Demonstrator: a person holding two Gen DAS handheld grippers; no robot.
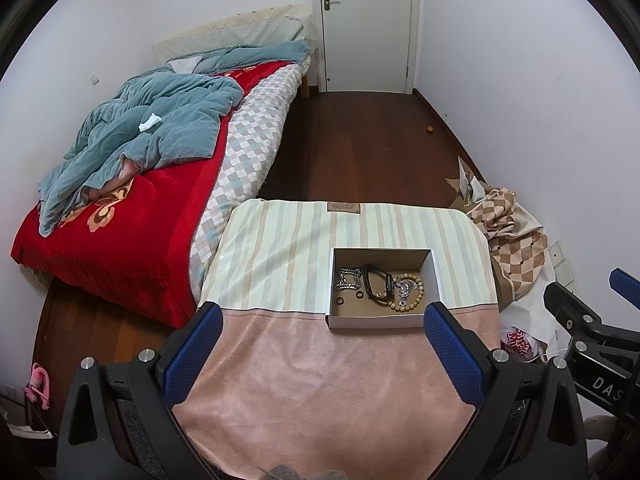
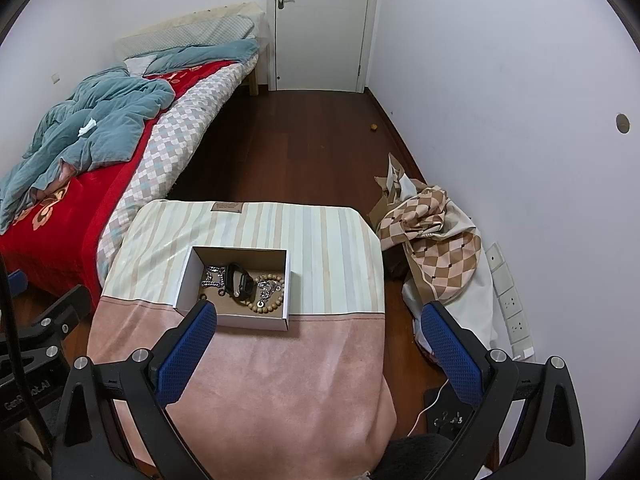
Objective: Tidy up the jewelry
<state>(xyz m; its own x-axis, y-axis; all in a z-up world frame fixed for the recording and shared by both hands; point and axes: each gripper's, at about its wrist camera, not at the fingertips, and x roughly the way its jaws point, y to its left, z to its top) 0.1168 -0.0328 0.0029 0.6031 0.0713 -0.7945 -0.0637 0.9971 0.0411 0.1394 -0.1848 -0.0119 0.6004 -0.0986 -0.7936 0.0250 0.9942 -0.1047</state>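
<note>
A shallow white cardboard box (image 1: 376, 322) stands on a cloth-covered table (image 1: 280, 360). In it lie a silver chain (image 1: 347, 278), a black watch band (image 1: 378, 282), a wooden bead bracelet (image 1: 412, 294) and two small dark rings (image 1: 340, 301). The box also shows in the right wrist view (image 2: 252, 322), with the chain (image 2: 212, 276), band (image 2: 240, 284) and beads (image 2: 272, 296). My left gripper (image 1: 322, 320) is open and empty above the pink cloth, just short of the box. My right gripper (image 2: 318, 320) is open and empty, its left finger (image 2: 188, 348) near the box's front corner.
A bed (image 1: 132, 184) with a red blanket and a teal quilt lies left of the table. A heap of checked cloth and cardboard (image 2: 432, 232) sits against the right wall. Dark wood floor (image 1: 352, 148) runs to a closed white door (image 1: 366, 24). Wall sockets (image 2: 508, 304) are low on the right.
</note>
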